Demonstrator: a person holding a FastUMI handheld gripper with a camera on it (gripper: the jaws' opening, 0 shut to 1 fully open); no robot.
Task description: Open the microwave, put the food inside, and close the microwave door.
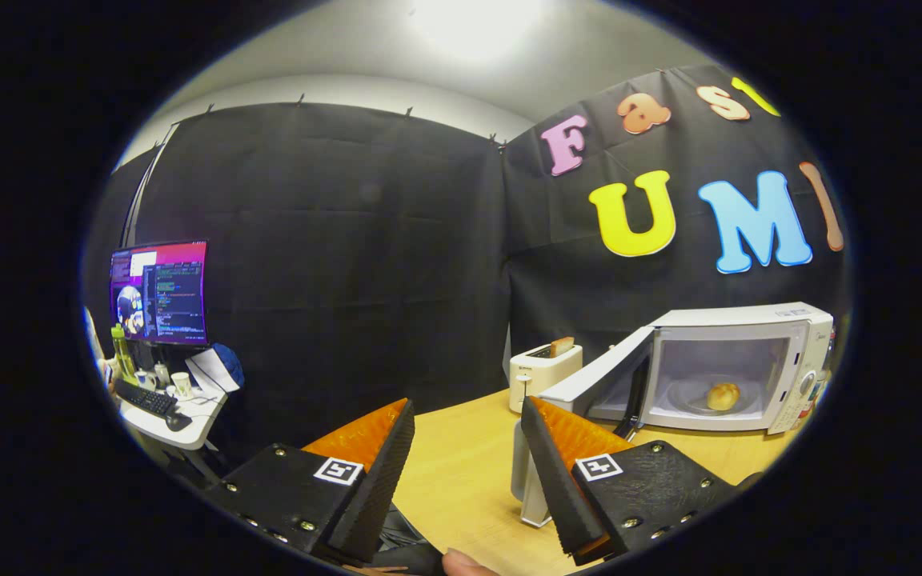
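A white microwave (749,320) stands on the wooden table (469,472), beyond my right finger. Its door (589,380) is swung wide toward me. Inside, a round bread roll (723,395) rests on the glass turntable (689,398). My gripper (467,416) is open, with nothing between its fingers, and sits well back from the microwave, to its left. The door's edge lies just beyond my right fingertip (537,412).
A white toaster (543,370) with a slice of bread in it stands left of the microwave door. A white upright object (529,488) stands on the table beside my right finger. Far left, a desk (181,420) holds a monitor (159,292), keyboard and cups.
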